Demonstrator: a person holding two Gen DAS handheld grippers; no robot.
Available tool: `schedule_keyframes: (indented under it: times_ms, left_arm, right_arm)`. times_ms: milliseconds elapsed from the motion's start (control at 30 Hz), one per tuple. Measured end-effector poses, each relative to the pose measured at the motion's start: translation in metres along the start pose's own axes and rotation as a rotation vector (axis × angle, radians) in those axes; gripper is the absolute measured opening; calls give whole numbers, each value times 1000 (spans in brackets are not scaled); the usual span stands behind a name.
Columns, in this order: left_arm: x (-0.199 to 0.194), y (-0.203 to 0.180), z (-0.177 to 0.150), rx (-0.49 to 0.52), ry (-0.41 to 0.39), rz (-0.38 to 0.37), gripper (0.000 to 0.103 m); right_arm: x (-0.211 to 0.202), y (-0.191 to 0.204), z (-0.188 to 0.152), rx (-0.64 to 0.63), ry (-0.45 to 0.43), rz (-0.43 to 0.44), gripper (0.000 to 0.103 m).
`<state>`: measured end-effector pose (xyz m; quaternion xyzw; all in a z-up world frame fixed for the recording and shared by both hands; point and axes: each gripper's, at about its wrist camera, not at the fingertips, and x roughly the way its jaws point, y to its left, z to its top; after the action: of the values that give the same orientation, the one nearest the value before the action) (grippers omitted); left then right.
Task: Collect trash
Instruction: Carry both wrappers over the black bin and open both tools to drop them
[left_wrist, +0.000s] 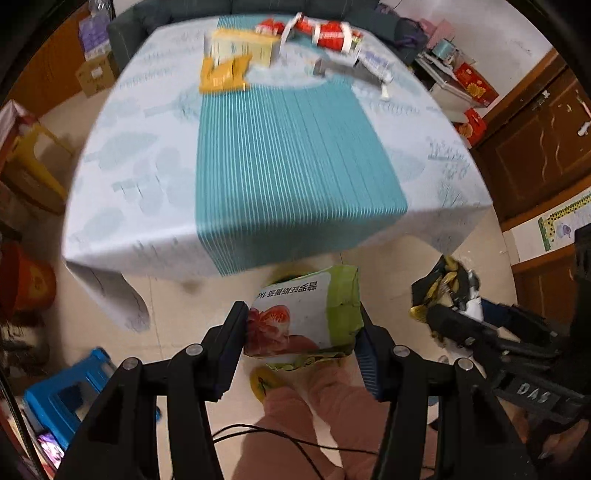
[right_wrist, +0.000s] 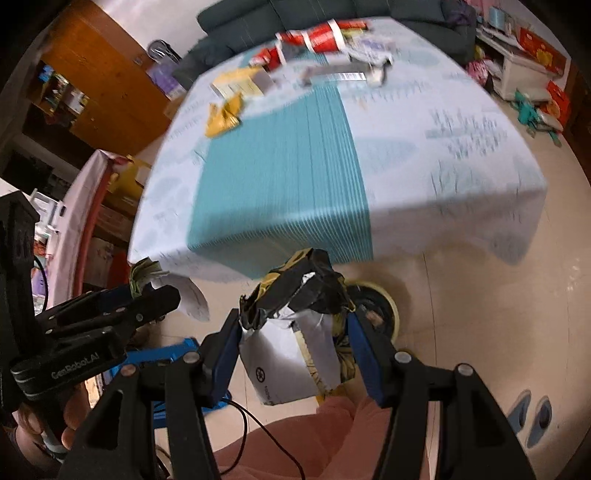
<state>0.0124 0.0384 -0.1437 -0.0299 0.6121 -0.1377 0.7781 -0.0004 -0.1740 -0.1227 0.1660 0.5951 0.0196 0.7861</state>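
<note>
Now we note the left gripper (left_wrist: 301, 334) clamped on a green-and-white snack bag (left_wrist: 306, 314), held above the floor near the table (left_wrist: 147, 229). Rightward, the right gripper (right_wrist: 291, 345) grips a crumpled black-and-silver wrapper (right_wrist: 295, 332) above a yellow-rimmed bin (right_wrist: 388, 306).

The near half of the table (left_wrist: 280, 177) is lying bare for you. Wrappers (left_wrist: 225, 74) are crowding its far end, and a blue stool (left_wrist: 62, 398) is standing on the floor to your left.

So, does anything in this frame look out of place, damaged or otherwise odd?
Nothing alarming. The black and gold packet in the right gripper is torn open and crumpled, and the green and white bag in the left gripper is creased. Wrappers and boxes lie scattered at the table's far end.
</note>
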Motion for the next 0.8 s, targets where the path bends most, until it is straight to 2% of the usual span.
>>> schedule_keyframes:
  times_ms: [133, 300, 433, 667, 733, 800]
  left_arm:
    - [48, 0, -18, -42, 56, -4, 54]
    - [121, 2, -35, -70, 91, 15, 54]
    - [178, 8, -45, -123, 117, 24, 54]
    - [255, 10, -54, -143, 154, 52, 56]
    - [272, 13, -55, -157, 158, 59, 59]
    - [283, 17, -55, -172, 167, 67, 69]
  right_arm:
    - [46, -22, -18, 50, 71, -44, 59]
    - [118, -65, -38, 157, 152, -43, 59]
    - [167, -95, -45, 216, 165, -34, 61]
    - [243, -134, -53, 311, 189, 22, 65]
    - [261, -141, -55, 334, 197, 46, 67]
    - [274, -144, -56, 353, 197, 50, 68]
